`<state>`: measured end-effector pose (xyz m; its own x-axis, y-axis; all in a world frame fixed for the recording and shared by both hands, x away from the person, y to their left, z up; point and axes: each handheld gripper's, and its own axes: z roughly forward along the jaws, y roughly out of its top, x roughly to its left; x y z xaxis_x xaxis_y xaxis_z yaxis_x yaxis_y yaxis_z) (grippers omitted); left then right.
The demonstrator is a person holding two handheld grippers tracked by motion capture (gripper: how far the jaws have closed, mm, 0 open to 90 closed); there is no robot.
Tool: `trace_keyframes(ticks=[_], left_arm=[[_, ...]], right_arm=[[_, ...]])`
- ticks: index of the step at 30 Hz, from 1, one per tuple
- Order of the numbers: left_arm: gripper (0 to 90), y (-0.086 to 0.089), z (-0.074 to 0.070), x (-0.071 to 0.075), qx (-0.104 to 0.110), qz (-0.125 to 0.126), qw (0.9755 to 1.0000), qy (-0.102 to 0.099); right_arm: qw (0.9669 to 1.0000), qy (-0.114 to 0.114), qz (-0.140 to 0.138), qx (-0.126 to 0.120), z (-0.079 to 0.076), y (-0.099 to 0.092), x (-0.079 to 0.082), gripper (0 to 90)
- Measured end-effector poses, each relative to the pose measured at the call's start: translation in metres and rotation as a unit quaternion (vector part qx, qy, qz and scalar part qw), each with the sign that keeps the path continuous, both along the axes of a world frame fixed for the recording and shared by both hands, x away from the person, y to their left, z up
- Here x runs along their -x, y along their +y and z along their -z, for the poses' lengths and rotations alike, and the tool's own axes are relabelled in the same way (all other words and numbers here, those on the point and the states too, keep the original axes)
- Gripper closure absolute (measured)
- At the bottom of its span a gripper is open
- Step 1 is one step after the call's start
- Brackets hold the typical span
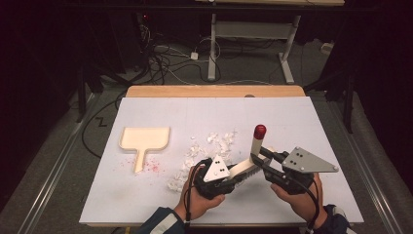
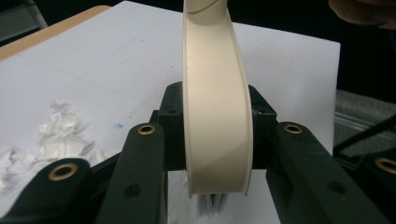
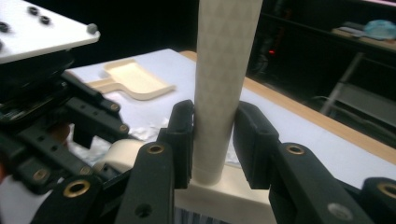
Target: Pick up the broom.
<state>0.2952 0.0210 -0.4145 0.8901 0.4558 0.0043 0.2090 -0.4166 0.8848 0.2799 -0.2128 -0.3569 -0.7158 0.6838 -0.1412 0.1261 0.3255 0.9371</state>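
A cream brush (image 1: 245,169) with an upright handle (image 1: 256,142) and a red tip (image 1: 260,130) is held above the white table (image 1: 302,122) near its front edge. My left gripper (image 1: 237,176) is shut on the brush head (image 2: 217,102), its bristles pointing down. My right gripper (image 1: 258,161) is shut on the handle (image 3: 219,93) just above the head, jaws pressed to both sides (image 3: 212,135). A cream dustpan (image 1: 145,139) lies flat at the left, also seen from the right gripper (image 3: 133,79). Torn white paper scraps (image 1: 209,146) lie between dustpan and brush.
Red specks (image 1: 152,166) dot the table beside the dustpan's handle. More scraps (image 2: 56,130) lie left of my left gripper. A wooden strip (image 1: 214,91) runs along the far table edge. Cables and a desk frame (image 1: 253,34) stand on the floor behind.
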Motion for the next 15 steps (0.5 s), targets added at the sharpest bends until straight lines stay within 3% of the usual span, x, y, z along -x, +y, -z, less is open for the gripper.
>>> trace_keyframes(ticks=[2, 3, 6, 7, 8, 9, 12, 13, 14, 15], left_arm=[[65.3, 0.006, -0.004, 0.000, -0.009, 0.007, 0.9999, -0.005], [65.3, 0.013, -0.007, 0.000, -0.018, 0.007, 0.9998, -0.007], [65.3, 0.019, -0.009, 0.000, -0.029, 0.019, 0.9994, -0.006], [65.3, 0.024, -0.010, 0.000, -0.051, 0.038, 0.9979, -0.006], [65.3, 0.024, -0.010, 0.000, -0.051, 0.038, 0.9979, -0.006], [65.3, 0.027, -0.011, 0.002, -0.077, 0.065, 0.9948, -0.013], [65.3, 0.028, -0.011, 0.005, -0.087, 0.090, 0.9920, -0.017], [65.2, 0.027, -0.012, 0.008, -0.096, 0.116, 0.9884, -0.021], [65.2, 0.025, -0.012, 0.009, -0.099, 0.125, 0.9869, -0.022], [65.2, 0.024, -0.012, 0.011, -0.099, 0.134, 0.9857, -0.021]], right_arm=[[0.9999, -0.002, -0.012, -0.005, 0.000, -0.002, 0.000, 66.3], [0.9994, -0.013, -0.030, 0.008, -0.002, -0.005, 0.000, 59.7], [0.9964, -0.016, -0.082, 0.017, -0.003, -0.011, -0.001, 55.5], [0.9938, -0.014, -0.105, 0.033, -0.004, -0.013, -0.002, 53.4], [0.9906, -0.015, -0.128, 0.048, -0.003, -0.015, -0.004, 50.6], [0.9858, -0.003, -0.154, 0.068, -0.002, -0.016, -0.006, 48.4], [0.9735, 0.024, -0.203, 0.102, 0.007, -0.017, -0.013, 42.3], [0.9719, 0.027, -0.206, 0.110, 0.010, -0.016, -0.015, 41.5], [0.9703, 0.034, -0.211, 0.112, 0.013, -0.016, -0.016, 40.9], [0.9651, 0.048, -0.230, 0.117, 0.016, -0.015, -0.018, 41.3]])
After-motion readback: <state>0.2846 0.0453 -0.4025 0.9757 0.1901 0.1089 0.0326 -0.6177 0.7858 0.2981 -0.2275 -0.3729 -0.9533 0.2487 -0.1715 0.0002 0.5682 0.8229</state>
